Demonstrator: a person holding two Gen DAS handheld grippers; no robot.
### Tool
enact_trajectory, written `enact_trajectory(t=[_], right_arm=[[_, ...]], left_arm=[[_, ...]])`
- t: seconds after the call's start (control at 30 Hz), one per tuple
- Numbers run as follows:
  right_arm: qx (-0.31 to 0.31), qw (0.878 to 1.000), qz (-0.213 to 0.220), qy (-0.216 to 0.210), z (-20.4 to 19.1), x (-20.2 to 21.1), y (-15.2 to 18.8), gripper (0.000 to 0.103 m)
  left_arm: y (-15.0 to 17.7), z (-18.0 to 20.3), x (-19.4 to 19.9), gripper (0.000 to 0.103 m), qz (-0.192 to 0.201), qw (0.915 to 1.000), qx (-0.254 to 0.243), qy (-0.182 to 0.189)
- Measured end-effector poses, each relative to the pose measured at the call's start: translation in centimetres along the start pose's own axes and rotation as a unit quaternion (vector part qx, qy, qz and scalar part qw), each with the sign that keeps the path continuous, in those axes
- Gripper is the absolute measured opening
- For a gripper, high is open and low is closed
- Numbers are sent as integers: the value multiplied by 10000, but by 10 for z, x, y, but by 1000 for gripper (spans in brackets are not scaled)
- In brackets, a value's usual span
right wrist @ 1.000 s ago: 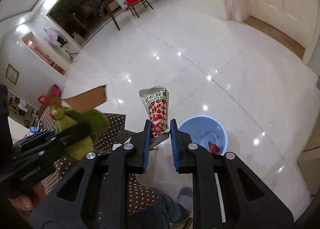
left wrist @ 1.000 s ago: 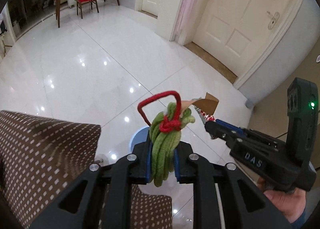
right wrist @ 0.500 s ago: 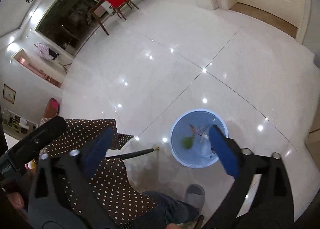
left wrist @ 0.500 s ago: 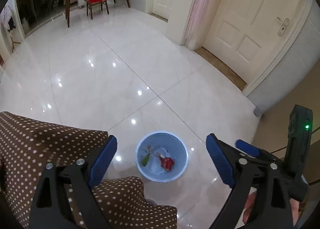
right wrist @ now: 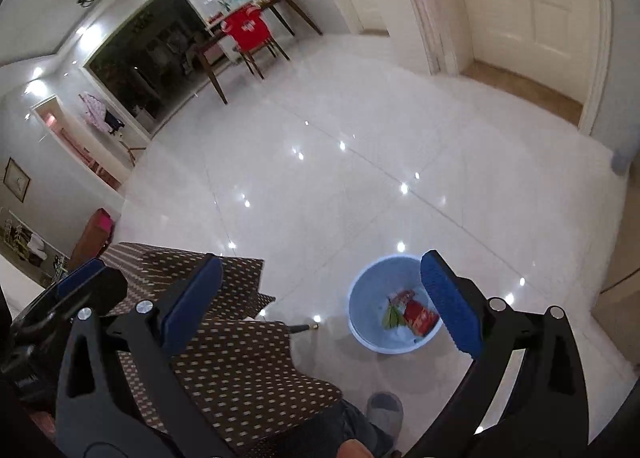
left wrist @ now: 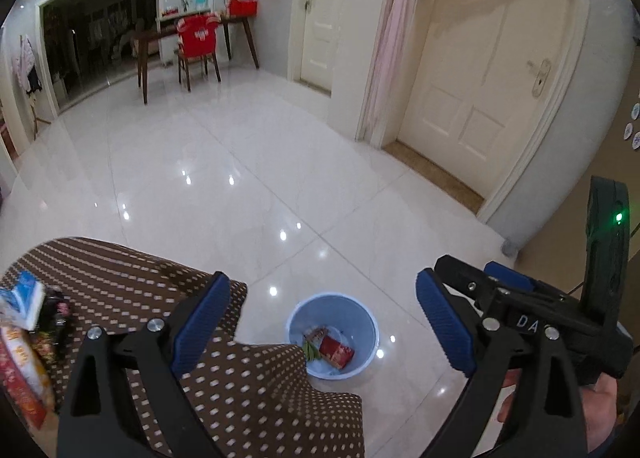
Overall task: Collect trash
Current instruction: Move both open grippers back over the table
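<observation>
Both sets of jaws wide apart and holding nothing: left gripper [left wrist: 322,328] and right gripper [right wrist: 322,308] just opened, with no trash between the pads. Blue bin [left wrist: 370,322] on the white floor [left wrist: 224,185], below and ahead of the jaws, set close beside the dotted brown tabletop [left wrist: 256,390], likely so pieces can fall straight in. Inside it, a red packet [left wrist: 336,352] beside something green [left wrist: 311,352]; print on the packet too small to read. Left of the left jaws, more wrappers [left wrist: 24,350] on the tabletop, probably next. Only legible writing: "DA" on the right gripper's body in the left view. Slippered foot [right wrist: 385,412] beneath the right jaws
</observation>
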State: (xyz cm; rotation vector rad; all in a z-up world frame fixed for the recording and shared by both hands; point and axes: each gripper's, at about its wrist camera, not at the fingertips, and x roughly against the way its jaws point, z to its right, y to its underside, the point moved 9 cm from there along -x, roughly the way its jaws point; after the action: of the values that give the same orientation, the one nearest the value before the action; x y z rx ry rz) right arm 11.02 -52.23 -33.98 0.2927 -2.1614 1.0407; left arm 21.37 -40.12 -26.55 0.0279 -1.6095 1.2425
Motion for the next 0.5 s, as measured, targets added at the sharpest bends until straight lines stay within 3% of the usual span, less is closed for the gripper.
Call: enact_trajectory(t=[0.3,0.5], right_arm=[[579,9972,375,-278,-71,47,-9,97],[1048,9922,454,-507,-121,66,3,97]], left_arm=[[2,-24,70,93,521,9985,145,-51],[16,-51,109,93,781,9963,287,-194]])
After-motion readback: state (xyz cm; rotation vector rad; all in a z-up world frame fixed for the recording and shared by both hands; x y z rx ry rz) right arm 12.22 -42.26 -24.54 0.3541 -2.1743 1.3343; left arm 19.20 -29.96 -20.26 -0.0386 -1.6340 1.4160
